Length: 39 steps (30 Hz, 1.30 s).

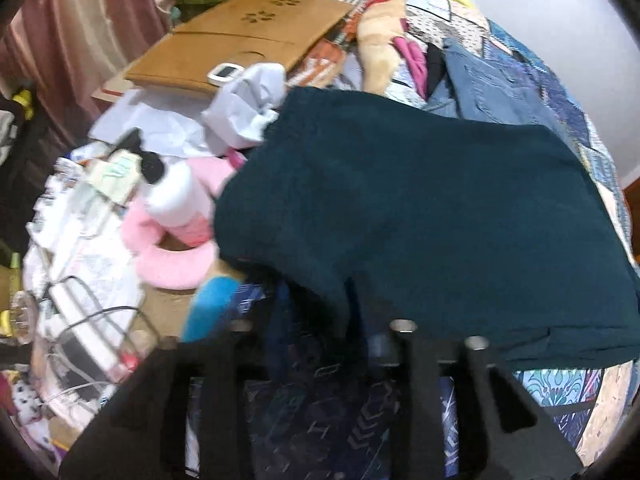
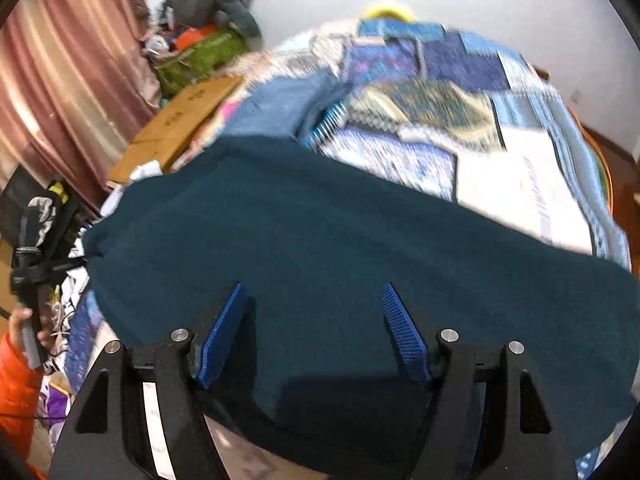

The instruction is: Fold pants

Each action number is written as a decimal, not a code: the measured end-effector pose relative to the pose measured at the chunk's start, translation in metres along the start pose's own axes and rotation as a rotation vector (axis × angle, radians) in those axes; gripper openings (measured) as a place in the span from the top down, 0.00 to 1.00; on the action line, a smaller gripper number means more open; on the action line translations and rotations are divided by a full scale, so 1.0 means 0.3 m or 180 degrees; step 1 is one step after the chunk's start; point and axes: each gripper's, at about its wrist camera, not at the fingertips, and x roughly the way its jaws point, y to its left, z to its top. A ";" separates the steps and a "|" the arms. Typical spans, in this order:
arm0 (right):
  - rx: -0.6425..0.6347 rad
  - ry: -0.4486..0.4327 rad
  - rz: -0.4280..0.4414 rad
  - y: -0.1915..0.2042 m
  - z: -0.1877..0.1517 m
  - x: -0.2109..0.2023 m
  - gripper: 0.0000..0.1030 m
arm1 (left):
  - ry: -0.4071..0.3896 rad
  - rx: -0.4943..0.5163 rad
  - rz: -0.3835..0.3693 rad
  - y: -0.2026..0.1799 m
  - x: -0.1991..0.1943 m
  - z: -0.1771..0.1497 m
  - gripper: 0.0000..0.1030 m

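Note:
Dark teal pants lie on a patchwork bedspread. In the left wrist view my left gripper is low at the near edge of the pants. One blue pad shows at the left; the other finger is hidden under a lifted fold of teal cloth. In the right wrist view the pants spread wide across the bed. My right gripper is open, its blue pads wide apart just above the cloth and holding nothing.
Clutter lies left of the pants: a pink plush ring, a white bottle, papers, cables, a brown cardboard board. Jeans lie beyond the pants. A pink curtain hangs at the left. The person's orange sleeve holds the other gripper.

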 end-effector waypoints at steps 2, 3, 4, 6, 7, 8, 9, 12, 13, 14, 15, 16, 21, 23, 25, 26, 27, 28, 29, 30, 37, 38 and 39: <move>0.0147 -0.0075 0.0051 -0.037 -0.036 -0.025 0.23 | -0.0100 0.0024 0.0070 0.005 -0.047 0.006 0.39; 0.0194 -0.0079 0.0054 -0.057 -0.050 -0.036 0.21 | -0.0157 0.0047 0.0119 0.003 -0.075 0.011 0.35; 0.0233 -0.0091 0.0073 -0.073 -0.064 -0.048 0.21 | -0.0187 0.0066 0.0133 0.001 -0.090 0.015 0.32; 0.0337 -0.0107 0.0071 -0.114 -0.094 -0.072 0.20 | -0.0228 0.0090 0.0142 -0.013 -0.131 0.032 0.13; 0.0389 -0.0111 0.0042 -0.139 -0.111 -0.086 0.20 | -0.0248 0.0073 0.0140 -0.024 -0.149 0.040 0.10; 0.0434 -0.0116 0.0009 -0.164 -0.129 -0.100 0.20 | -0.0298 0.0059 0.0110 -0.039 -0.167 0.049 0.09; 0.0472 -0.0122 -0.0052 -0.187 -0.145 -0.113 0.20 | -0.0345 0.0067 0.0061 -0.062 -0.184 0.059 0.09; 0.0576 -0.0143 -0.0255 -0.254 -0.189 -0.158 0.20 | -0.0350 0.0177 -0.0018 -0.140 -0.196 0.081 0.08; 0.0607 -0.0156 -0.0308 -0.277 -0.200 -0.173 0.20 | -0.0344 0.0242 -0.0056 -0.181 -0.196 0.089 0.08; 0.0648 -0.0176 -0.0346 -0.304 -0.215 -0.195 0.20 | -0.0340 0.0293 -0.0080 -0.214 -0.194 0.093 0.08; 0.0676 -0.0188 -0.0357 -0.323 -0.228 -0.215 0.20 | -0.0326 0.0363 -0.0122 -0.256 -0.191 0.097 0.08; 0.0709 -0.0212 -0.0367 -0.346 -0.246 -0.240 0.20 | -0.0316 0.0411 -0.0156 -0.287 -0.185 0.098 0.08; 0.0876 -0.0355 -0.0570 -0.419 -0.312 -0.349 0.20 | -0.0171 0.0755 -0.0416 -0.504 -0.153 0.090 0.08; 0.1019 -0.0399 -0.0707 -0.463 -0.338 -0.387 0.20 | -0.0120 0.0907 -0.0501 -0.595 -0.135 0.074 0.08; 0.1272 -0.0461 -0.0661 -0.519 -0.370 -0.425 0.20 | -0.0076 0.1036 -0.0542 -0.661 -0.125 0.060 0.08; 0.1403 -0.0492 -0.0646 -0.545 -0.387 -0.443 0.20 | -0.0042 0.1126 -0.0567 -0.702 -0.116 0.049 0.08; 0.1550 -0.0524 -0.0634 -0.571 -0.405 -0.462 0.20 | -0.0011 0.1218 -0.0590 -0.740 -0.107 0.037 0.08; 0.1720 -0.0569 -0.0612 -0.596 -0.426 -0.479 0.20 | 0.0014 0.1302 -0.0606 -0.776 -0.099 0.024 0.08; 0.1891 -0.0602 -0.0593 -0.619 -0.445 -0.493 0.20 | 0.0038 0.1373 -0.0613 -0.804 -0.090 0.016 0.08; 0.1995 -0.0617 -0.0574 -0.631 -0.455 -0.500 0.20 | 0.0076 0.1466 -0.0619 -0.838 -0.077 0.004 0.08; 0.2644 -0.0795 -0.0236 -0.712 -0.481 -0.487 0.20 | 0.0012 0.1562 -0.0573 -0.953 -0.054 -0.027 0.04; 0.2735 -0.0800 -0.0236 -0.728 -0.485 -0.478 0.20 | 0.0003 0.1579 -0.0561 -0.966 -0.053 -0.029 0.03; 0.2824 -0.0798 -0.0214 -0.745 -0.483 -0.463 0.20 | -0.0001 0.1614 -0.0560 -0.978 -0.054 -0.033 0.03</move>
